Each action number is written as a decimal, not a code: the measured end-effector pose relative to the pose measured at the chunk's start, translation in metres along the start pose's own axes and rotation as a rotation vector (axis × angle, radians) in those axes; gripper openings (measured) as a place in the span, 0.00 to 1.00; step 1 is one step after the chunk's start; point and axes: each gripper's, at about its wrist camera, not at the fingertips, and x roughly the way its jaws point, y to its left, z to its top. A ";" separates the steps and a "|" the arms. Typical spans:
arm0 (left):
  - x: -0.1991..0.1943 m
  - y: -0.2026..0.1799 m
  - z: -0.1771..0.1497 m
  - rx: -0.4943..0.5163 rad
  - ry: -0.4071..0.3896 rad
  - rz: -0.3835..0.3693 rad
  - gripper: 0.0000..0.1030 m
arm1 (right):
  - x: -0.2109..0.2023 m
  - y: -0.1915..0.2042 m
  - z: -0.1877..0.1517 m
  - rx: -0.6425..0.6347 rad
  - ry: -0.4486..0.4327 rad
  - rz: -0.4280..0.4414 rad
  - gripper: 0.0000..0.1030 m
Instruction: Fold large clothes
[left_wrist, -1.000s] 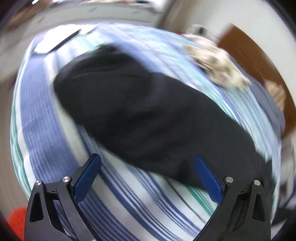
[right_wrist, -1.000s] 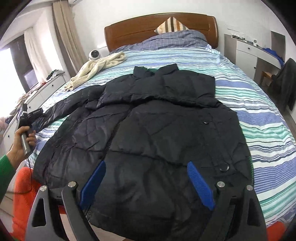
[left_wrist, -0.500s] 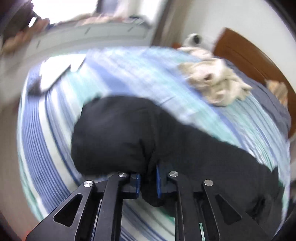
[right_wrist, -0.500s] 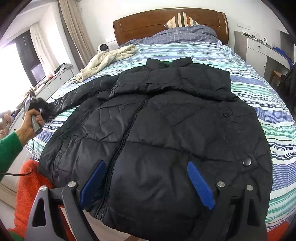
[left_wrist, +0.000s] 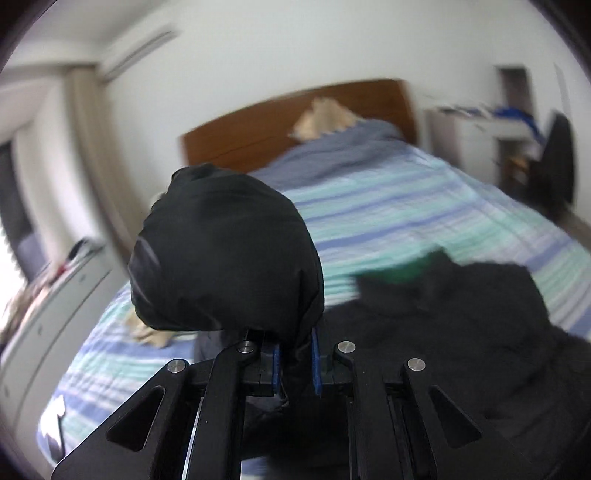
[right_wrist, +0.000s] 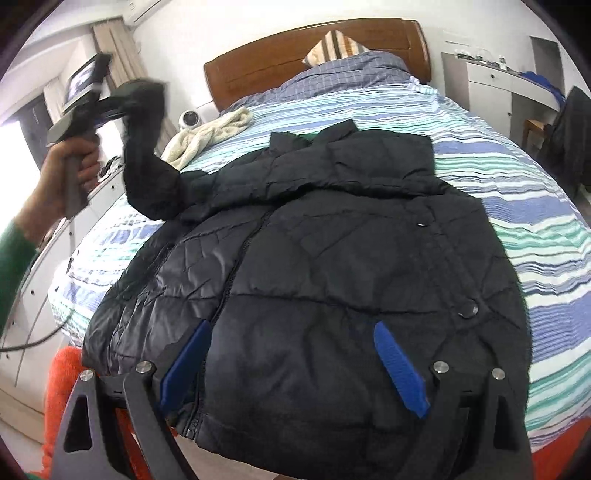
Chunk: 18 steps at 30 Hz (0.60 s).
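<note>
A black puffer jacket (right_wrist: 332, 258) lies front up on the striped bed (right_wrist: 535, 206), collar towards the headboard. My left gripper (left_wrist: 295, 363) is shut on the jacket's left sleeve cuff (left_wrist: 225, 251) and holds it lifted above the bed. The right wrist view shows that gripper (right_wrist: 110, 99) raised at the left, the sleeve (right_wrist: 147, 173) hanging from it. My right gripper (right_wrist: 295, 369) is open and empty, hovering over the jacket's bottom hem. The jacket body also shows in the left wrist view (left_wrist: 461, 332).
A cream knit garment (right_wrist: 207, 136) lies on the bed's far left. A wooden headboard (right_wrist: 314, 51), a striped pillow (right_wrist: 332, 48) and a grey blanket are at the head. White drawers (right_wrist: 491, 88) stand right, a cabinet left. An orange rug (right_wrist: 62, 387) lies by the bed's foot.
My left gripper closed on the sleeve cuff and lifted it up off the bed, swinging towards the jacket body. My right gripper stayed open over the hem, moving slightly.
</note>
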 end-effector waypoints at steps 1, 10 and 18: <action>0.007 -0.022 -0.003 0.031 0.018 -0.025 0.11 | -0.003 -0.004 0.000 0.005 -0.007 -0.005 0.89; 0.063 -0.146 -0.069 0.250 0.245 -0.098 0.39 | -0.022 -0.037 -0.001 0.077 -0.035 -0.045 0.89; -0.011 -0.136 -0.111 0.331 0.159 -0.158 0.92 | 0.003 -0.085 0.082 0.178 -0.092 0.042 0.89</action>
